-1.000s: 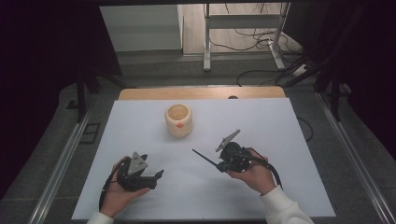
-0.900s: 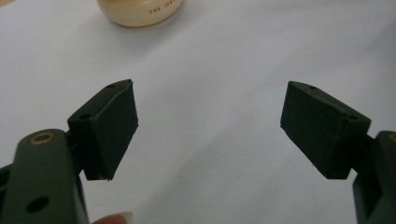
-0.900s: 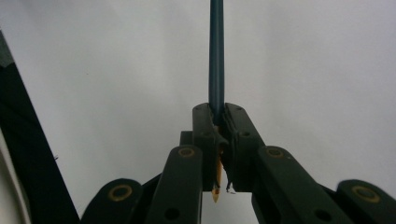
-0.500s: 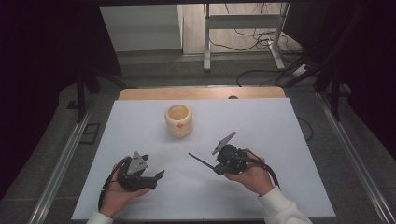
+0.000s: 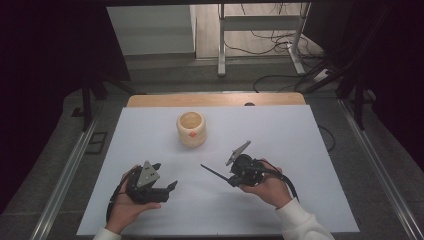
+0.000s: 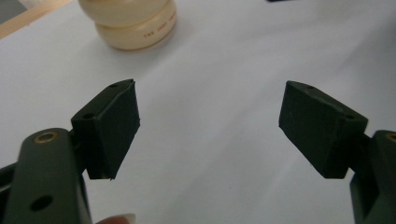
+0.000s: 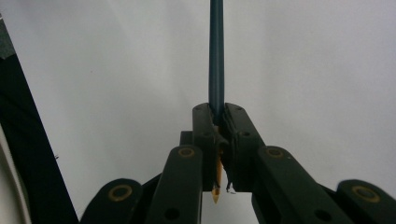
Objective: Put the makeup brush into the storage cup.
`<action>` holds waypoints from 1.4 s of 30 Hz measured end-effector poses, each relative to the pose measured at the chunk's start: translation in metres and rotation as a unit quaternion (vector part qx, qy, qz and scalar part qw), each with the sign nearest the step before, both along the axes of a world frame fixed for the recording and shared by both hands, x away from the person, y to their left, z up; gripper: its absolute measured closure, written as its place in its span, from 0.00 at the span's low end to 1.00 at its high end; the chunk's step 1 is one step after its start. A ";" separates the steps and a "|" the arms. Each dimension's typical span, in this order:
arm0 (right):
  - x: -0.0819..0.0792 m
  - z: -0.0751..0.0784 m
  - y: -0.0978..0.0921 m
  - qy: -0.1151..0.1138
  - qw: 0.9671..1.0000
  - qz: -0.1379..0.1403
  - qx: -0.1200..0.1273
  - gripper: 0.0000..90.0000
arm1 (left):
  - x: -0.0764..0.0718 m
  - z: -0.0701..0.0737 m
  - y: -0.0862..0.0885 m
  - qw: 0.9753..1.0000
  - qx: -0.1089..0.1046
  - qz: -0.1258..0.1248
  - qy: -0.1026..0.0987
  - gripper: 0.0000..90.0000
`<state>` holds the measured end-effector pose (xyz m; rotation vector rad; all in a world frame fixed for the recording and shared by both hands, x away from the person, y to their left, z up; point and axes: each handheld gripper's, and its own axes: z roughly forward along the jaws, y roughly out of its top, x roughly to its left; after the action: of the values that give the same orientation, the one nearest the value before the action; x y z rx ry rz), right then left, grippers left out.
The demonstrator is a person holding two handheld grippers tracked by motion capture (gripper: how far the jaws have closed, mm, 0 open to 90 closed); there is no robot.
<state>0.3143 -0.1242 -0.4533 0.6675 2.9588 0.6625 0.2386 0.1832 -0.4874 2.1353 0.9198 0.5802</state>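
Observation:
A pale wooden cup (image 5: 190,129) stands upright on the white table (image 5: 285,135), at the far middle. Nearer and to its right, my right gripper (image 5: 234,179) is shut on a dark blue pencil (image 5: 215,173) that juts left just above the table. In the right gripper view the pencil (image 7: 216,51) runs straight out from my right gripper (image 7: 217,119), its sharpened tip behind the jaws. My left gripper (image 5: 166,176) sits open at the near left, holding nothing. In the left gripper view the cup (image 6: 133,23) lies beyond the left gripper (image 6: 210,121), toward the upper left.
A wooden strip (image 5: 215,99) runs along the table's far edge. Metal rails (image 5: 65,170) flank both sides. Cables (image 5: 280,75) and a metal frame lie on the floor beyond the table.
My right gripper has drifted slightly left and toward the near edge with the pencil. The left gripper and the cup have stayed put.

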 end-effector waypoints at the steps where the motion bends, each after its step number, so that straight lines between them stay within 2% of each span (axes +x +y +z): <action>1: 0.000 0.000 0.001 0.000 1.000 0.000 -0.001 0.94 | 0.001 0.001 -0.002 1.000 0.005 -0.004 -0.001 0.24; 2: 0.000 0.000 0.001 -0.001 1.000 0.003 0.000 0.94 | 0.001 0.001 -0.002 1.000 0.005 -0.004 -0.001 0.24; 4: -0.001 0.001 0.003 -0.001 1.000 0.005 -0.002 0.94 | 0.004 0.002 -0.011 0.999 0.025 -0.020 -0.005 0.24; 5: -0.001 0.001 0.003 -0.001 1.000 0.005 -0.002 0.94 | 0.004 0.002 -0.011 0.999 0.025 -0.020 -0.005 0.24; 8: 0.000 0.001 0.005 -0.002 1.000 0.007 -0.003 0.94 | 0.007 0.001 -0.021 0.998 0.047 -0.035 -0.009 0.25; 9: 0.000 0.000 0.005 -0.002 1.000 0.008 -0.003 0.94 | 0.008 -0.001 -0.024 0.997 0.055 -0.047 -0.006 0.25; 12: 0.000 -0.001 0.006 -0.002 1.000 0.009 -0.005 0.94 | 0.008 -0.003 -0.026 0.997 0.060 -0.054 -0.002 0.25; 16: 0.000 -0.002 0.006 -0.001 1.000 0.010 -0.007 0.94 | 0.009 -0.006 -0.031 0.995 0.078 -0.063 -0.002 0.24; 24: -0.001 -0.001 0.005 0.000 1.000 0.010 -0.006 0.94 | 0.011 -0.005 -0.036 0.994 0.085 -0.072 -0.004 0.24; 28: 0.000 -0.003 0.005 0.007 1.000 0.012 0.000 0.94 | 0.013 -0.006 -0.040 0.992 0.096 -0.079 -0.006 0.23; 42: -0.002 -0.005 0.008 0.010 1.000 0.021 -0.003 0.94 | 0.016 -0.005 -0.053 0.989 0.104 -0.099 -0.012 0.22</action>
<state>0.3128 -0.1167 -0.4586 0.6180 2.9987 0.6542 0.2550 0.1305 -0.4920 2.3670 0.6457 0.6222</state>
